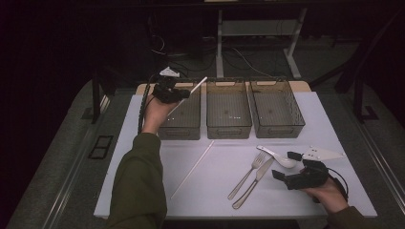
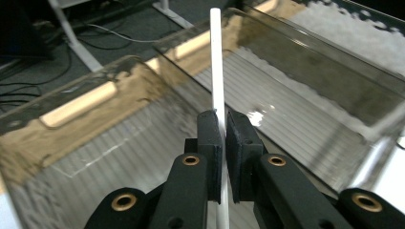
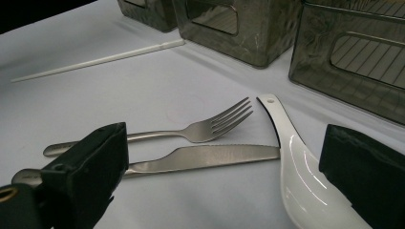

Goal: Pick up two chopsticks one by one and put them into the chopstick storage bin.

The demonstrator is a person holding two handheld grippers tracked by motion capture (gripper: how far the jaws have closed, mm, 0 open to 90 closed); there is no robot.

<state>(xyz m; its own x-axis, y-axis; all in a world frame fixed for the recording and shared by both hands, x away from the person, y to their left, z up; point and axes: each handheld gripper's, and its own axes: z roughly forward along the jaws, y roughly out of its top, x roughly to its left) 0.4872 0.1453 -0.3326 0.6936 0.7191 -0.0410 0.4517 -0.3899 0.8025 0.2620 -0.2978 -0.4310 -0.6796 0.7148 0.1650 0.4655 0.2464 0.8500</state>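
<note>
My left gripper (image 1: pixel 177 94) (image 2: pixel 223 129) is shut on a white chopstick (image 1: pixel 191 92) (image 2: pixel 217 71), holding it over the left smoky plastic bin (image 1: pixel 181 119) (image 2: pixel 119 143). A second white chopstick (image 1: pixel 192 169) (image 3: pixel 100 59) lies on the white table in front of the bins. My right gripper (image 1: pixel 286 166) (image 3: pixel 224 171) stands open low over the table's right front, with a white ceramic spoon (image 1: pixel 277 156) (image 3: pixel 301 176) between its jaws. A steel fork (image 1: pixel 247 174) (image 3: pixel 191 131) and a steel knife (image 1: pixel 255 181) (image 3: pixel 210 157) lie just left of the spoon.
Three smoky bins stand in a row at the back of the table: left, middle (image 1: pixel 228 110) (image 3: pixel 224 28) and right (image 1: pixel 276 109) (image 3: pixel 353 57). The white table surface (image 1: pixel 215 191) stretches in front of them. Cables and desk legs lie on the floor beyond.
</note>
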